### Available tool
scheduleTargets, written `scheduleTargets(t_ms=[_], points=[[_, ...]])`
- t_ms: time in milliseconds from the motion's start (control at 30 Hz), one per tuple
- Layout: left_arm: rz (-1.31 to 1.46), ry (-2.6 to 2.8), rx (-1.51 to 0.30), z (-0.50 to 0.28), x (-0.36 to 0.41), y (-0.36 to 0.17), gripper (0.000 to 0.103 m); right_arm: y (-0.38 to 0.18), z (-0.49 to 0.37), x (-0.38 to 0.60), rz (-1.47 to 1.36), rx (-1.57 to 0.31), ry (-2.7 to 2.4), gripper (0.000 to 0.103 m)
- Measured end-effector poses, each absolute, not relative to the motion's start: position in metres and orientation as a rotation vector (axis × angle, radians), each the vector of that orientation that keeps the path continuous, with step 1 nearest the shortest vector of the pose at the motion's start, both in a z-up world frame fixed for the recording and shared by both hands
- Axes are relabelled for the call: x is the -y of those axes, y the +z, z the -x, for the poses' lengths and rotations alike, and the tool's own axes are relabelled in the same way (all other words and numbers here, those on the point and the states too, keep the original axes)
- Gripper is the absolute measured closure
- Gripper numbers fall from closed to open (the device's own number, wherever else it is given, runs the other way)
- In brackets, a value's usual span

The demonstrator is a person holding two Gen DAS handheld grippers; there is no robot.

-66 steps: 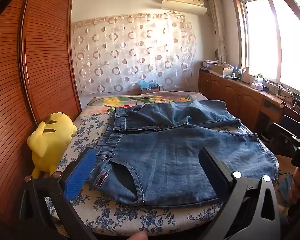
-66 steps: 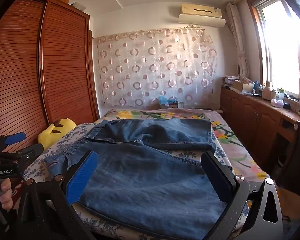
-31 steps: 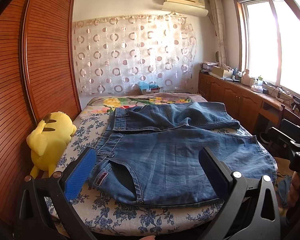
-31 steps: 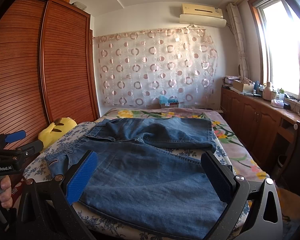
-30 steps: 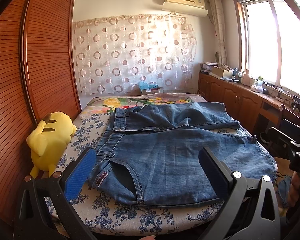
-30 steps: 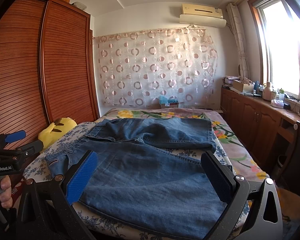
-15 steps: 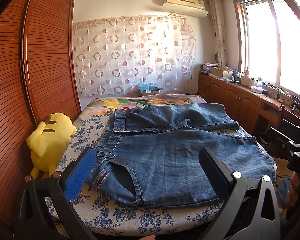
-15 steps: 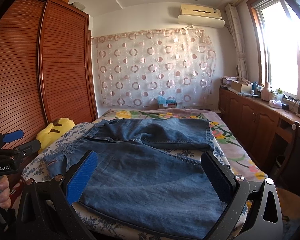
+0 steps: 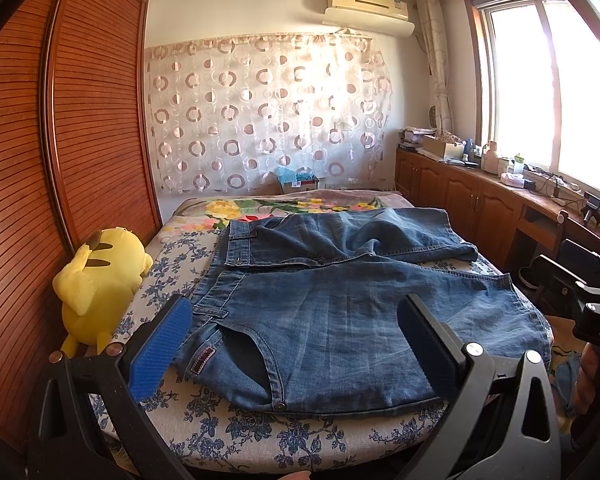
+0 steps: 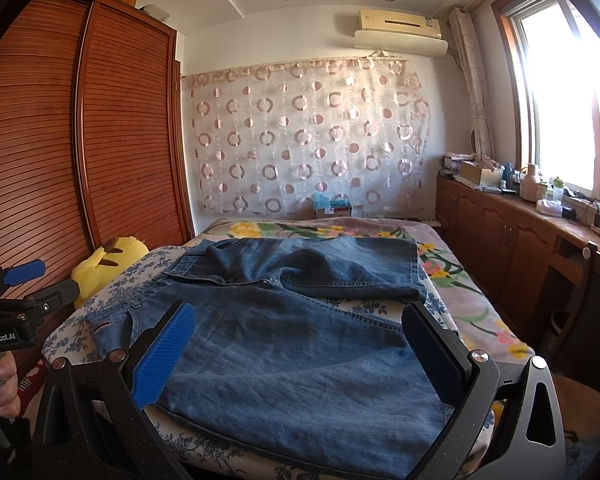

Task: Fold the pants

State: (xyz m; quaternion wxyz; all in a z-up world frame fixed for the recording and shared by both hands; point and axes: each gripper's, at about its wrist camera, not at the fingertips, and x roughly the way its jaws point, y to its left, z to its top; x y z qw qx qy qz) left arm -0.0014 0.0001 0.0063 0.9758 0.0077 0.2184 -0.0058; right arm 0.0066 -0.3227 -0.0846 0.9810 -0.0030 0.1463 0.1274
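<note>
Pants [image 9: 340, 312] beyond spread fingers [image 9: 162, 350]

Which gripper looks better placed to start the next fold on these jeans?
Probably the left gripper: its open jaws face the jeans' waistband corner and pocket at the near edge. The right gripper, also open, faces the plain leg panel.

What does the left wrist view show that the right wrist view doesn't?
Left wrist only: the jeans' open front pocket and waistband button, the whole yellow plush toy, and the right gripper at frame edge. Right wrist only: the left gripper with the hand on its handle. Both: jeans spread flat on the bed, both grippers open, holding nothing.
</note>
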Motion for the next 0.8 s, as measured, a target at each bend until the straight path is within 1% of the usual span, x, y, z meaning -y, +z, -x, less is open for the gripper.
scheduleTargets(t_ms=[800], points=[[-0.015,-0.011,-0.435,0.0039,-0.0003,0.0097,0.0,-0.0847,-0.0064,0.3223,0.005,-0.296,0.256,0.0]])
